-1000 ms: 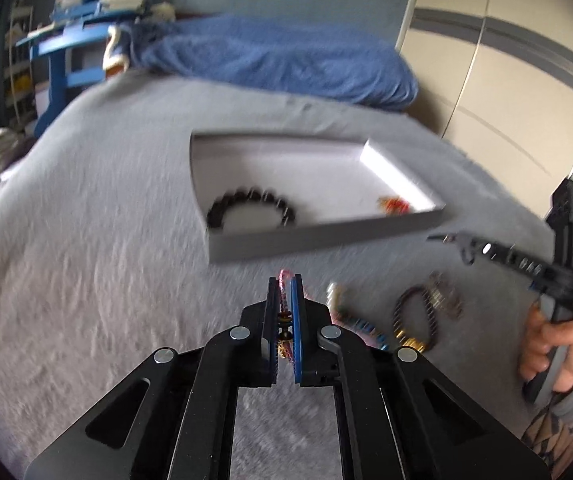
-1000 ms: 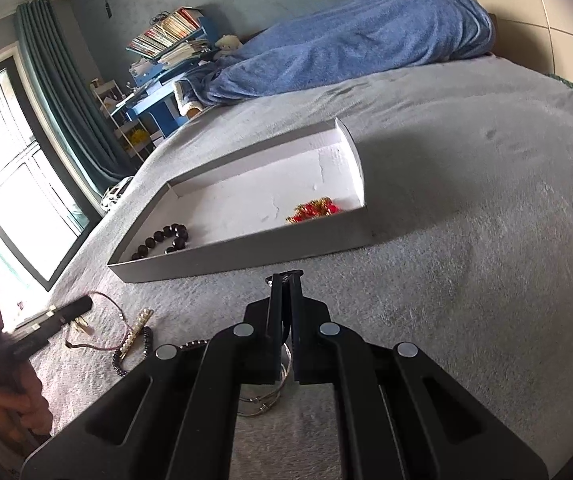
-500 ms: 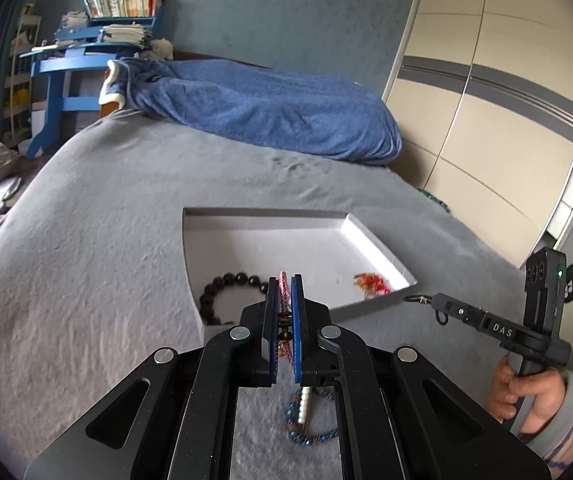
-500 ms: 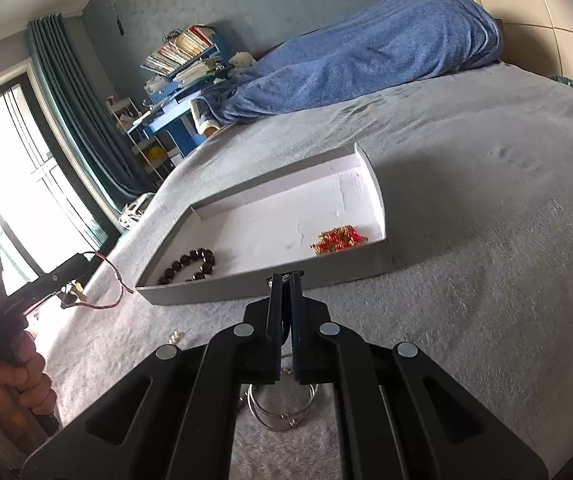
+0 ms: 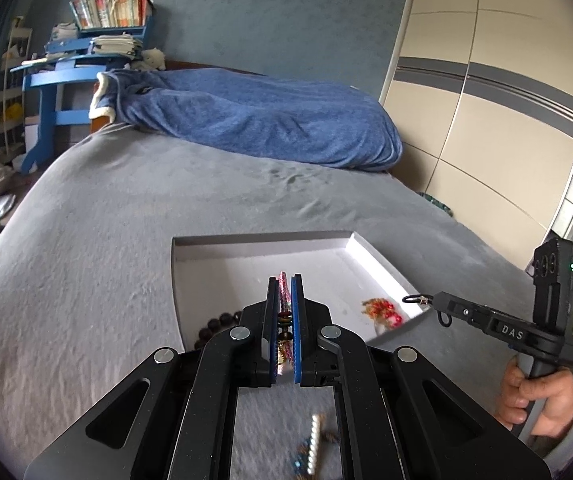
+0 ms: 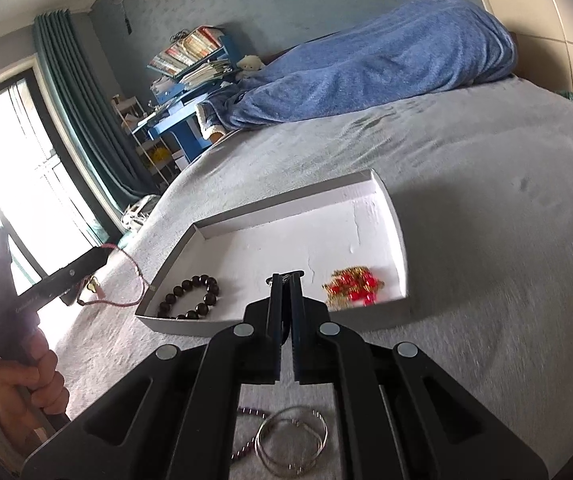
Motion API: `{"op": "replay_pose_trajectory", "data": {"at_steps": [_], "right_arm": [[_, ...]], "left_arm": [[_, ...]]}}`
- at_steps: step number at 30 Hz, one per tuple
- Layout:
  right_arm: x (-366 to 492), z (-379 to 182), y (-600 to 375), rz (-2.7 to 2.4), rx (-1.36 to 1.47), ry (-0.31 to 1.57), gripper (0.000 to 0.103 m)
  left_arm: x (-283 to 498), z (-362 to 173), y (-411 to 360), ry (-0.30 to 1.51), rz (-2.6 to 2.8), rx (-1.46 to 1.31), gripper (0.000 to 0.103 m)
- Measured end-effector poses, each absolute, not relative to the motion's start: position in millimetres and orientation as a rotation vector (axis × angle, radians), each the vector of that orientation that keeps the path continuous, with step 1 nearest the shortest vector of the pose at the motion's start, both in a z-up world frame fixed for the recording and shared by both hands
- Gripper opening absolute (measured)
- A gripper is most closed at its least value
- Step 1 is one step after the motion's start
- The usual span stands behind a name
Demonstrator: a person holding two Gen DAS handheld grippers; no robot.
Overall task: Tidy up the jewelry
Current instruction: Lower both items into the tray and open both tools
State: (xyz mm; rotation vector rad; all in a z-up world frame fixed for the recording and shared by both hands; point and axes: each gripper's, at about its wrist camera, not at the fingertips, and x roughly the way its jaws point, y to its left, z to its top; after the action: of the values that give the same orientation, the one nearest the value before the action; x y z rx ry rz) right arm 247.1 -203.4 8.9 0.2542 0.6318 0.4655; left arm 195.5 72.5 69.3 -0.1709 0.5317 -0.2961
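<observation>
A white tray [image 5: 362, 248] [image 6: 400, 236] lies on the grey bed. In it are a dark bead bracelet [image 6: 190, 298] [image 5: 214, 326] and a red and gold piece [image 6: 352, 286] [image 5: 382, 312]. My left gripper [image 5: 285, 280] is shut on a pink cord bracelet [image 5: 283, 304] and holds it above the tray's near edge; the cord hangs from it in the right wrist view [image 6: 126, 276]. My right gripper [image 6: 285, 276] is shut on a thin dark cord piece [image 5: 426, 302], raised by the tray's right corner.
Loose jewelry lies on the bed in front of the tray: silver bangles [image 6: 292, 444], a purple bead strand [image 6: 248, 414], a blue and white bead piece [image 5: 312, 446]. A blue blanket [image 5: 254, 120] lies at the bed's far end. Wardrobe doors [image 5: 486, 120] stand on the right.
Both grippers have lifted off the bed with their pieces and moved forward to the tray. The loose jewelry has dropped below them in view.
</observation>
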Motion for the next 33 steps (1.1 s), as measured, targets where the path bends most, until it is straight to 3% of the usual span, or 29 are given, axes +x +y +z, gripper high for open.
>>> {"op": "replay_pose_trajectory", "data": {"at_steps": [25, 27, 28, 33], "right_arm": [[321.2, -27.6, -130.9, 0.46, 0.062, 0.763, 0.004], [321.3, -30.0, -129.5, 0.46, 0.056, 0.771, 0.005], [321.0, -29.9, -128.8, 0.459, 0.053, 0.772, 0.006], [316.0, -25.9, -133.0, 0.451, 0.07, 0.752, 0.031]], "left_arm": [[258.8, 13.4, 47.3, 0.669, -0.191, -0.067, 0.006], [257.9, 12.3, 45.4, 0.669, -0.182, -0.047, 0.012], [257.2, 12.8, 44.5, 0.664, -0.177, -0.04, 0.02], [248.5, 18.5, 44.8, 0.63, -0.166, -0.024, 0.046]]}}
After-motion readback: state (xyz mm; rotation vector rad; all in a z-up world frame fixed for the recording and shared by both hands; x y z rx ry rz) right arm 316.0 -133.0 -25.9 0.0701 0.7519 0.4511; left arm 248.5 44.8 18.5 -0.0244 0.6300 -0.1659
